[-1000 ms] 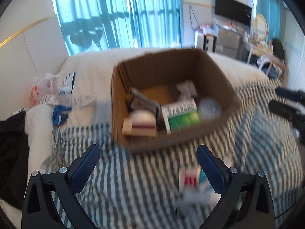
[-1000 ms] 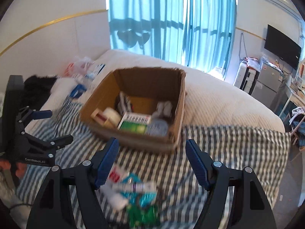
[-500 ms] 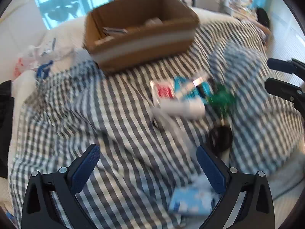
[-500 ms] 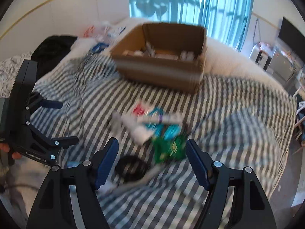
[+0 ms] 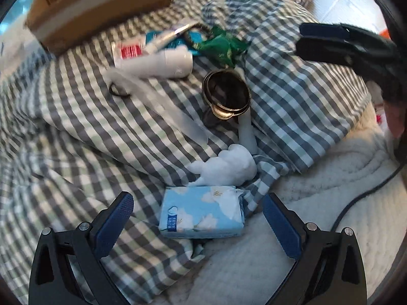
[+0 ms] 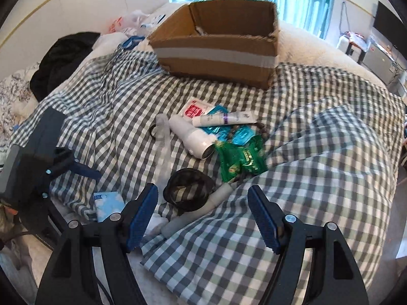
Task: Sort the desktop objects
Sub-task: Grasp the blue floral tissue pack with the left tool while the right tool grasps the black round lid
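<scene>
My left gripper is open and empty, its jaws straddling a light blue tissue pack on the checked blanket. That pack also shows in the right wrist view. My right gripper is open and empty above a round black mirror with a white handle, which also shows in the left wrist view. Beyond lie a white bottle, a green packet, a white tube, a red-and-white packet and teal sachets. A cardboard box stands behind them.
A crumpled white tissue lies just beyond the tissue pack. A black hair tie and a clear plastic strip lie left of the mirror. Black clothing lies at the far left. A raised blanket fold fills the right.
Both grippers have dropped and tilted down toward the blanket. The box has slid to the top of both views. The tissue pack now sits between my left jaws.
</scene>
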A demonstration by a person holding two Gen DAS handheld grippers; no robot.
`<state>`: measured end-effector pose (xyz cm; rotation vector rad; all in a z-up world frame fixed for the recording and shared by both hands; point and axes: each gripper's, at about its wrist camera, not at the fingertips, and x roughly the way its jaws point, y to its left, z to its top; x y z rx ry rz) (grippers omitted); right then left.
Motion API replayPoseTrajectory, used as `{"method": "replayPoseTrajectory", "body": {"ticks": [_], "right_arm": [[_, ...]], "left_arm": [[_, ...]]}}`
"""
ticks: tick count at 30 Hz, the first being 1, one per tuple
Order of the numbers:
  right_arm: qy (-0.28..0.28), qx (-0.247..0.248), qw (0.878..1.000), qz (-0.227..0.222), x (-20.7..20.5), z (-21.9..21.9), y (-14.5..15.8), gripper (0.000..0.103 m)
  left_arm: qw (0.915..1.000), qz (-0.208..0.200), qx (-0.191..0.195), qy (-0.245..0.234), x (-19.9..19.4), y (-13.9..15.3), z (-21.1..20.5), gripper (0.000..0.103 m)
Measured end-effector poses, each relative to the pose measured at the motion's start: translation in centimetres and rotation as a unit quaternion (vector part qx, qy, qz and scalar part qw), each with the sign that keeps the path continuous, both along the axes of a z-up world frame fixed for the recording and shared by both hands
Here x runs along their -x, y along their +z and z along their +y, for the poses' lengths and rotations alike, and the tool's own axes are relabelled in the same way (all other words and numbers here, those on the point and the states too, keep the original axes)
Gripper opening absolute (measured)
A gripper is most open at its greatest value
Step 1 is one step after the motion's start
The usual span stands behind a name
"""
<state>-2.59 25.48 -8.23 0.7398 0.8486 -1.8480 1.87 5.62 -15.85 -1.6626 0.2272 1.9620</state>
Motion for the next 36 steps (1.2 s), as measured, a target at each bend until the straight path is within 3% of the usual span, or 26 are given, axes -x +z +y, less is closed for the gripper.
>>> {"method": "replayPoseTrajectory", "body": {"ticks": [4, 8, 9, 10, 14, 20, 26, 27, 36], "right_arm": [[-0.001, -0.018, 1.000, -0.007, 0.2, -1.3, -1.4, 0.073], [0.000, -0.037, 0.999, -0.006, 0.5, -2.4, -2.7, 0.073], [0.000, -0.043, 0.999, -0.002, 0.5, -2.7, -3.0, 0.073], [0.001, -0.053, 0.999, 0.005, 0.5, -3.0, -3.5, 0.074], [0.015, -0.085, 0.996, 0.004, 0.5, -4.6, -5.5, 0.076], [0.026, -0.118, 0.992, 0.026, 0.9, -6.5, -7.8, 0.081], [0.015, -0.141, 0.990, 0.027, 2.2, -7.6, -9.9, 0.080], [0.013, -0.142, 0.989, 0.026, 2.3, -7.5, -10.0, 0.075], [0.018, -0.088, 0.995, 0.035, 1.1, -4.2, -7.1, 0.075]], "left_arm": [[0.9974, -0.065, -0.028, -0.015, 0.2, -2.1, 0.3, 0.103], [0.9963, -0.083, -0.023, -0.008, 0.7, -3.6, 0.3, 0.101], [0.9965, -0.079, -0.025, -0.012, 0.6, -3.7, 0.4, 0.083], [0.9963, -0.079, -0.027, -0.021, 0.5, -3.7, 0.6, 0.072], [0.9964, -0.079, -0.027, -0.016, 0.5, -4.0, 0.7, 0.073], [0.9988, -0.043, -0.019, 0.016, 0.4, -3.0, -0.1, 0.073], [0.9982, -0.052, -0.022, 0.018, 0.3, -4.0, 0.2, 0.074], [0.9983, -0.053, -0.018, 0.018, 0.2, -4.3, 0.3, 0.075], [0.9997, -0.013, -0.011, 0.019, -1.5, -3.8, 1.1, 0.074]]}}
